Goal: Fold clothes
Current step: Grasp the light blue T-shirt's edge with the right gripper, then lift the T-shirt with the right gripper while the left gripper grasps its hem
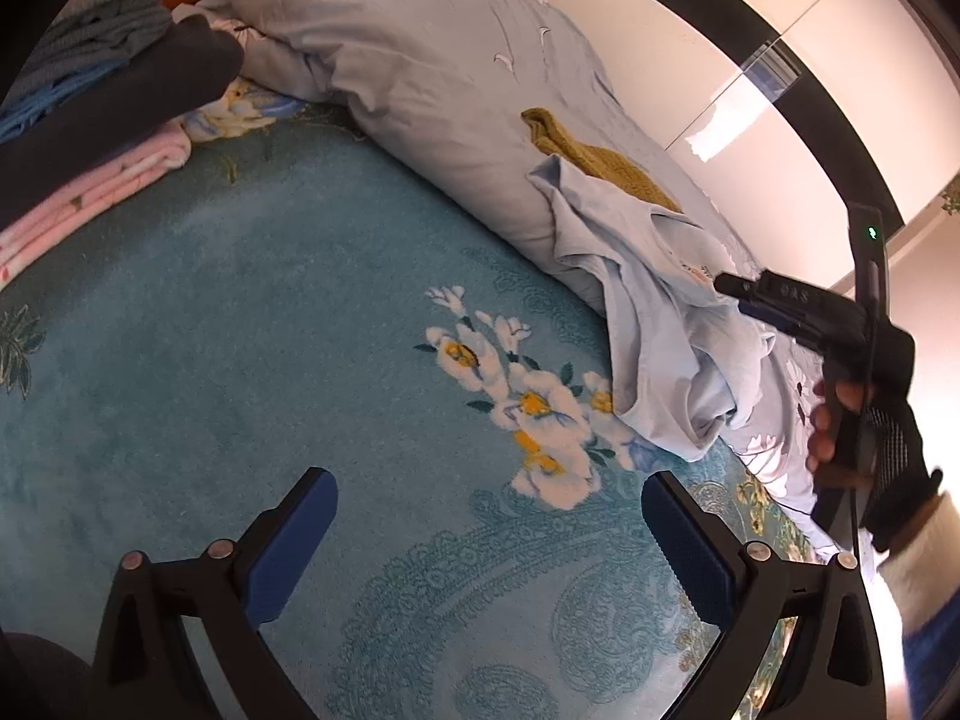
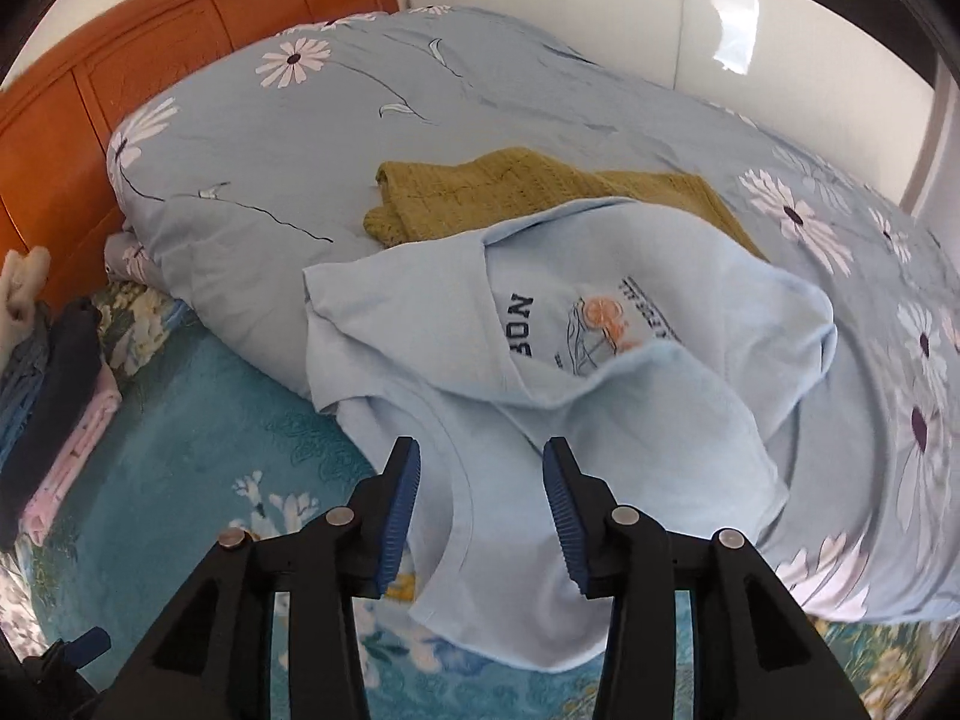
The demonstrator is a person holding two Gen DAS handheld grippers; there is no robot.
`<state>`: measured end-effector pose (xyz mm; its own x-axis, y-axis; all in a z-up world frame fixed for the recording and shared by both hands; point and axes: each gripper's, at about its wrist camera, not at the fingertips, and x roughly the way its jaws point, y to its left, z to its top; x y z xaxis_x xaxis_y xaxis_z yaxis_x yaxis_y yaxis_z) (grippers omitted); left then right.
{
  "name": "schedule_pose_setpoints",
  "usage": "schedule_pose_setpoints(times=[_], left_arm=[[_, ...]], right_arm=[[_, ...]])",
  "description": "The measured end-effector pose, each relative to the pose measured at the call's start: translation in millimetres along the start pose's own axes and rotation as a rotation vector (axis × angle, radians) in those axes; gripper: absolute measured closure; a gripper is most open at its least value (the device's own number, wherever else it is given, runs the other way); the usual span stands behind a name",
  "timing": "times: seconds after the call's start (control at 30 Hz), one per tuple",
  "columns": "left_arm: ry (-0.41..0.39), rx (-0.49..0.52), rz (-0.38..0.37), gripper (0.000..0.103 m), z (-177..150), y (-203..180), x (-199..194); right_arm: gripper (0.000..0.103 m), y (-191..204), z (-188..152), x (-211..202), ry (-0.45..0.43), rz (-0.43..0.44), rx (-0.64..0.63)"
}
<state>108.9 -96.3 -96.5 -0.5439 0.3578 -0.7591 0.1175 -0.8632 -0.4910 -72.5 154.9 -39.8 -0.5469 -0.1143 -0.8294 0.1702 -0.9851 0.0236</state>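
Crumpled pale-blue cotton T-shirt [image 2: 600,372] | right fingers [image 2: 399,516] parted, empty | left fingers [image 1: 300,546] wide, empty

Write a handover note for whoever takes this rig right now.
Left gripper: open, empty, over the teal bedspread.
Right gripper: open, jaws either side of the crumpled blue T-shirt; not gripping.
Olive knit lies unfolded on the duvet, partly under the T-shirt.
Done: folded stack by the headboard.
Left: fold the T-shirt, then the knit.
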Motion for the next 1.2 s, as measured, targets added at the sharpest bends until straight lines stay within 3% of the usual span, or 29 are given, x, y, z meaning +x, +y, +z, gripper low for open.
schedule_pose_setpoints(times=[0.2,0.43,0.47,0.53,0.63,0.73,0.93,1.03,1.2], left_arm=[[0.027,-0.043,0.001,0.000,0.4,10.6,12.5],[0.049,-0.069,-0.006,0.000,0.5,15.7,21.0],[0.051,-0.069,-0.006,0.000,0.4,15.7,21.5],[0.056,-0.067,-0.004,0.000,0.0,15.5,22.1],[0.056,-0.074,-0.003,0.000,0.2,17.3,21.9],[0.051,-0.097,-0.005,0.000,1.0,22.2,20.7],[0.032,-0.112,-0.016,0.000,1.2,24.1,13.2],[0.014,-0.097,-0.029,0.000,0.4,19.7,4.8],[-0.006,-0.052,-0.054,0.000,-2.6,7.3,-11.4]], right_arm=[[0.052,12.7,22.2,49.4,0.115,-0.090,-0.140],[0.053,7.5,13.0,68.3,0.187,-0.013,-0.096],[0.057,7.8,10.6,68.0,0.189,-0.026,-0.098],[0.093,7.6,6.3,67.7,0.195,-0.056,-0.096],[0.099,-2.3,6.8,60.0,0.192,-0.019,-0.007],[0.100,-9.3,10.1,35.7,0.148,0.138,0.114],[0.100,-11.9,5.8,-44.3,-0.002,0.571,0.282],[0.100,-13.6,4.5,-87.8,-0.080,0.727,0.331],[0.100,-12.8,10.6,-172.3,-0.224,0.880,0.319]])
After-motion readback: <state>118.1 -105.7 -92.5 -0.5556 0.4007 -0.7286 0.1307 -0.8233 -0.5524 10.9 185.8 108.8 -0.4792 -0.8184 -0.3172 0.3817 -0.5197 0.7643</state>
